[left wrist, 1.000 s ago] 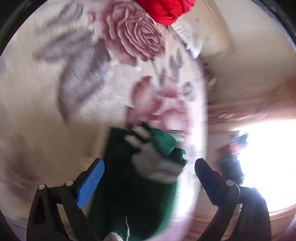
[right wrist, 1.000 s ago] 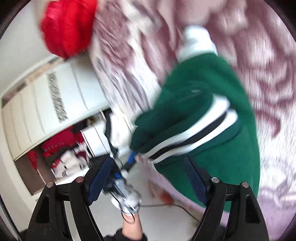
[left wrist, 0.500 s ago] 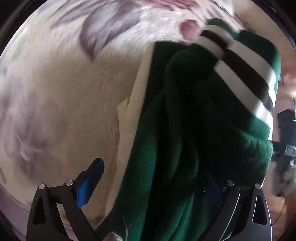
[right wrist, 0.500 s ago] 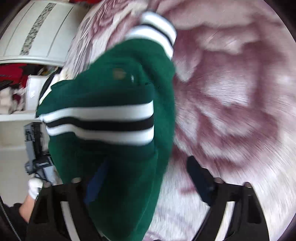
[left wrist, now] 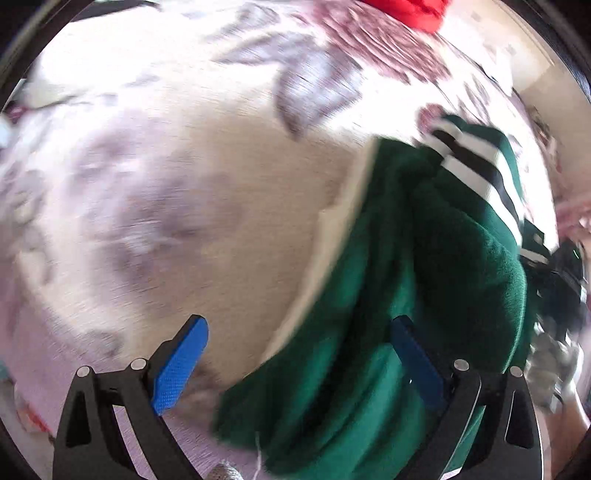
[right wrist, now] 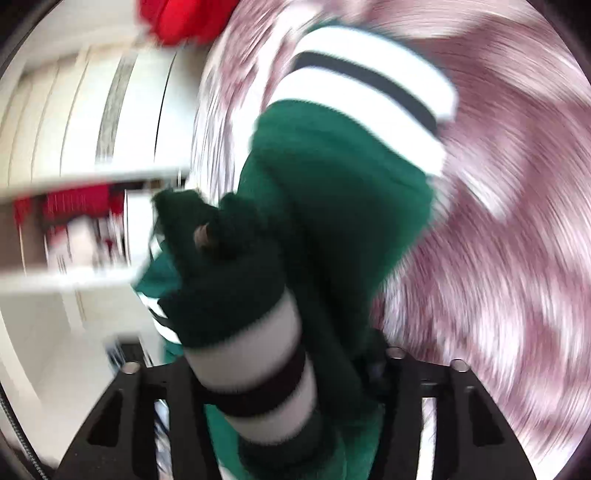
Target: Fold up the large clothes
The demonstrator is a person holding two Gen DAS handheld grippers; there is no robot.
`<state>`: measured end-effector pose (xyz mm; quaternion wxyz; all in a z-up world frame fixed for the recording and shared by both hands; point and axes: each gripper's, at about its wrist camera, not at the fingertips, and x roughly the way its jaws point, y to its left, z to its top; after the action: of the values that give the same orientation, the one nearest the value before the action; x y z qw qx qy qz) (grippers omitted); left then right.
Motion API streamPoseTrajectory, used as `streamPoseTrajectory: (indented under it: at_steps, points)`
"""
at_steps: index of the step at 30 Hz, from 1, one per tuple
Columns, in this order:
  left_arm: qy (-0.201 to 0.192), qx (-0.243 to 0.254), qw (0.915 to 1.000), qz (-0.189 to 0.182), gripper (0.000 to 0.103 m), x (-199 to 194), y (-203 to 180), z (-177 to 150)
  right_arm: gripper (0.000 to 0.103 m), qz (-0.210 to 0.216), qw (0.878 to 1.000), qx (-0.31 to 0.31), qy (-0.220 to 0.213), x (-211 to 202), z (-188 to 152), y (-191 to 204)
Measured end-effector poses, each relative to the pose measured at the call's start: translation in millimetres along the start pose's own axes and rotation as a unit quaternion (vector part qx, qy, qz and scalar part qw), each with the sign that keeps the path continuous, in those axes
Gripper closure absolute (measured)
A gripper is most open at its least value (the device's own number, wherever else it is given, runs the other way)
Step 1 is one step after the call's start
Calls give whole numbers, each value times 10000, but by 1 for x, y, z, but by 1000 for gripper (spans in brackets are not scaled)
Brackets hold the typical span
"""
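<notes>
A dark green sweater (left wrist: 424,295) with white and black stripes lies bunched on a floral pink blanket (left wrist: 166,184). In the left wrist view my left gripper (left wrist: 299,354) is open, its blue pads wide apart, with the sweater's lower edge between them and over the right pad. In the right wrist view the sweater (right wrist: 325,192) fills the middle. A striped cuff (right wrist: 258,369) drapes over my right gripper (right wrist: 280,384), hiding its fingertips. The view is motion-blurred.
A red garment (left wrist: 406,11) lies at the far end of the blanket, also in the right wrist view (right wrist: 177,18). A white wardrobe (right wrist: 92,110) with shelves stands left of the bed. A gloved hand (left wrist: 554,362) shows at the right edge.
Both views swung. The left gripper pulled back, showing more blanket. The sweater rose in front of the right gripper, and the striped cuff now covers its fingers.
</notes>
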<state>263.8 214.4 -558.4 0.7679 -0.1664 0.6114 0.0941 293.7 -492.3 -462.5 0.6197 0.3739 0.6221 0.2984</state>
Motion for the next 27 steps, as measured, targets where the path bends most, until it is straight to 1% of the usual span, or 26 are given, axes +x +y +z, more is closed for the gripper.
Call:
streamPoseTrajectory:
  at_steps: [1, 2, 3, 4, 5, 6, 7, 8, 9, 10, 11, 13, 14, 15, 16, 17, 18, 20, 22, 23, 25, 26, 27]
  points:
    - [-88, -21, 9997, 226, 1, -9, 8, -7, 56, 179, 9989, 335, -270, -13, -13, -4]
    - [-178, -25, 9988, 445, 1, -17, 14, -15, 57, 409, 9946, 755, -584, -31, -31, -9]
    - [-302, -35, 9967, 747, 1, -27, 23, -27, 58, 587, 9887, 1077, -857, -46, -47, -14]
    - [-353, -52, 9947, 968, 1, -34, 32, -39, 58, 819, 9771, 1525, -1235, -66, -73, -23]
    - [-322, -99, 9934, 1097, 1, -37, 42, -52, 58, 1019, 9621, 1980, -1572, -85, -103, -33]
    - [-266, -154, 9926, 1171, 1, -33, 48, -63, 58, 1099, 9493, 2331, -1802, -98, -128, -42]
    - [-185, -224, 9918, 1246, 1, -29, 56, -77, 58, 1191, 9303, 2809, -2037, -113, -163, -54]
    - [-82, -281, 9912, 1289, 1, -28, 65, -90, 59, 1247, 9083, 3330, -2203, -126, -205, -67]
    - [88, -348, 9909, 1296, 1, -21, 73, -105, 59, 1167, 8957, 3663, -2233, -134, -237, -76]
    - [229, -396, 9906, 1287, 1, -9, 78, -117, 59, 944, 8881, 3943, -2164, -141, -269, -85]
    - [329, -412, 9899, 1313, 1, 5, 80, -126, 58, 733, 8886, 4076, -1971, -145, -292, -95]
    - [476, -379, 9897, 1298, 1, 26, 82, -141, 49, 384, 8911, 4192, -1696, -155, -317, -110]
    - [547, -342, 9893, 1308, 1, 37, 82, -148, 41, 116, 9010, 4096, -1426, -164, -318, -114]
    - [638, -303, 9887, 1326, 1, 47, 80, -151, 35, -130, 9087, 3981, -1250, -168, -315, -114]
    - [630, -303, 9886, 1332, 1, 55, 79, -153, 32, -425, 9167, 3817, -1104, -181, -309, -112]
    - [488, -321, 9898, 1302, 0, 56, 79, -153, 31, -742, 9248, 3597, -988, -195, -302, -106]
    - [355, -341, 9910, 1244, 0, 56, 80, -153, 31, -1045, 9323, 3318, -993, -206, -294, -98]
    - [242, -451, 9931, 1054, 0, 57, 86, -152, 29, -2042, 9472, 2210, -1107, -236, -268, -68]
    - [181, -540, 9941, 925, 0, 58, 91, -151, 29, -2592, 9520, 1231, -1067, -244, -238, -43]
    - [138, -530, 9943, 911, 0, 57, 92, -152, 29, -2662, 9562, 736, -973, -241, -217, -25]
    - [111, -510, 9941, 946, 0, 60, 92, -148, 29, -2469, 9654, 189, -817, -233, -179, 0]
    - [126, -532, 9939, 960, 0, 60, 93, -148, 29, -2308, 9704, -74, -709, -222, -159, 16]
    - [161, -536, 9938, 964, 0, 59, 94, -149, 29, -2165, 9741, -281, -591, -210, -146, 32]
